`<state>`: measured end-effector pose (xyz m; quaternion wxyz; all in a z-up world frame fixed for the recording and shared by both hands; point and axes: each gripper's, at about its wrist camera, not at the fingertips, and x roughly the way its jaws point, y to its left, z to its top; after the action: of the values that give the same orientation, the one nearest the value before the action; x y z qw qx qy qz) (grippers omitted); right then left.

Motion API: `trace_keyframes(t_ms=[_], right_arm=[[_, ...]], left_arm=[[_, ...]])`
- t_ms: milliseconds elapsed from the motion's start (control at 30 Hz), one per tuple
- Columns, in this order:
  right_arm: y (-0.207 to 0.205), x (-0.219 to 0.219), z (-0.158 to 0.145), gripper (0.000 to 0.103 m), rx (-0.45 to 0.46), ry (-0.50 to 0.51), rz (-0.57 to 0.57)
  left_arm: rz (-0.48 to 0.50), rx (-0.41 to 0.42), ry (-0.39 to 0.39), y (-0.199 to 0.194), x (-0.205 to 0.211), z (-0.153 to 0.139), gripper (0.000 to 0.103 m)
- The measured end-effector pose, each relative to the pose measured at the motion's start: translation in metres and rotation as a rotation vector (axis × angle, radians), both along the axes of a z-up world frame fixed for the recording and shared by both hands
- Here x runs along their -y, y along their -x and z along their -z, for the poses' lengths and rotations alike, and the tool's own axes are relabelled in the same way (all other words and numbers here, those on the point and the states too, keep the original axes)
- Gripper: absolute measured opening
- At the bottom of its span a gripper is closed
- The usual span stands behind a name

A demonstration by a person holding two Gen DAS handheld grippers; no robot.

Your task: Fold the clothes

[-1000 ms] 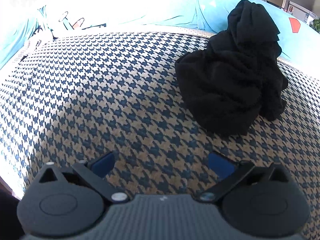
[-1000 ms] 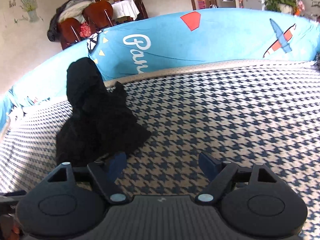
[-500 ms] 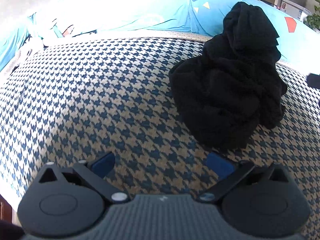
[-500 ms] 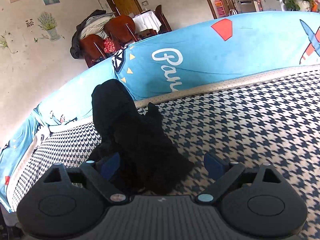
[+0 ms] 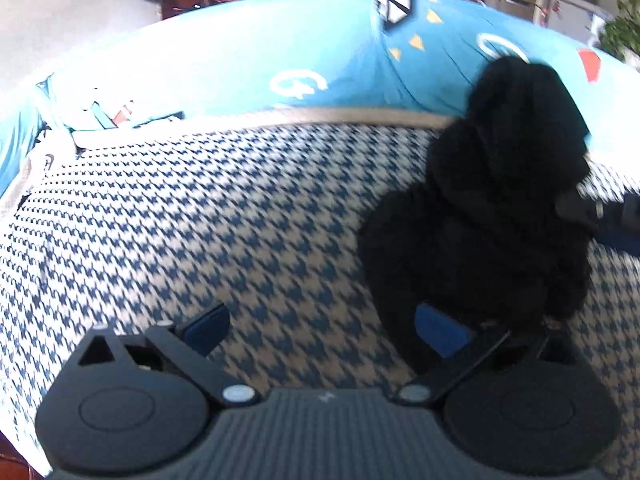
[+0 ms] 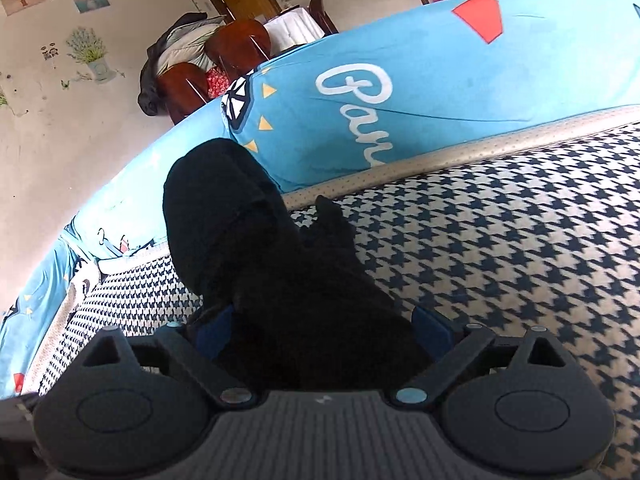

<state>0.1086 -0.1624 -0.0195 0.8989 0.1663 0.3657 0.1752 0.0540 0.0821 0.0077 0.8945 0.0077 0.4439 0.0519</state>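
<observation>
The black garment [image 6: 276, 276] lies crumpled in a heap on the houndstooth cover [image 6: 500, 248], its tall end leaning against the blue cushion [image 6: 420, 92] at the cover's far edge. The right gripper [image 6: 324, 332] straddles the near foot of the heap; its jaws are opening, the cloth lies between them, and the pads do not visibly press on it. The left gripper [image 5: 324, 326] is at the heap's near side, jaws apart, its right finger [image 5: 440, 334] in front of the cloth and bare cover between the two.
</observation>
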Motion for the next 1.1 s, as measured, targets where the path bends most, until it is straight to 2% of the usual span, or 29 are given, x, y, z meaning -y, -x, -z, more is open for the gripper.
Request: trace_keyframes(t_ms=[67, 133, 200, 233, 300, 400, 500, 700, 833, 933, 1100], right_arm=[[-0.004, -0.006, 0.004, 0.095, -0.006, 0.002, -0.009], [-0.006, -0.01, 0.007, 0.09, 0.004, 0.0, -0.012], [-0.007, -0.014, 0.009, 0.073, 0.015, -0.003, -0.012], [-0.007, -0.015, 0.01, 0.069, 0.015, -0.001, -0.007], [-0.007, -0.018, 0.01, 0.053, 0.024, -0.004, -0.001], [-0.001, -0.024, 0.006, 0.042, 0.067, 0.003, -0.031], [0.009, -0.036, 0.001, 0.034, 0.128, 0.033, -0.109], [0.033, -0.065, -0.001, 0.031, 0.191, 0.077, -0.295], [0.05, -0.083, 0.005, 0.031, 0.196, 0.106, -0.396], [0.055, -0.087, 0.005, 0.032, 0.187, 0.118, -0.429], [0.06, -0.08, -0.001, 0.04, 0.158, 0.109, -0.445]], left_arm=[[-0.027, 0.026, 0.001, -0.004, -0.008, -0.007, 0.103], [-0.065, 0.038, 0.011, -0.008, -0.017, -0.011, 0.103], [-0.097, 0.036, 0.067, -0.012, -0.029, -0.012, 0.103], [-0.107, 0.038, 0.092, -0.012, -0.034, -0.013, 0.103], [-0.116, 0.047, 0.114, -0.012, -0.038, -0.016, 0.103], [-0.13, 0.061, 0.146, -0.012, -0.044, -0.02, 0.103], [-0.143, 0.09, 0.163, -0.011, -0.048, -0.025, 0.103], [-0.169, 0.167, 0.17, -0.003, -0.056, -0.04, 0.103], [-0.147, 0.18, 0.124, -0.001, -0.05, -0.039, 0.103], [-0.103, 0.141, 0.116, -0.003, -0.044, -0.031, 0.103], [-0.083, 0.08, 0.103, -0.007, -0.04, -0.013, 0.103]])
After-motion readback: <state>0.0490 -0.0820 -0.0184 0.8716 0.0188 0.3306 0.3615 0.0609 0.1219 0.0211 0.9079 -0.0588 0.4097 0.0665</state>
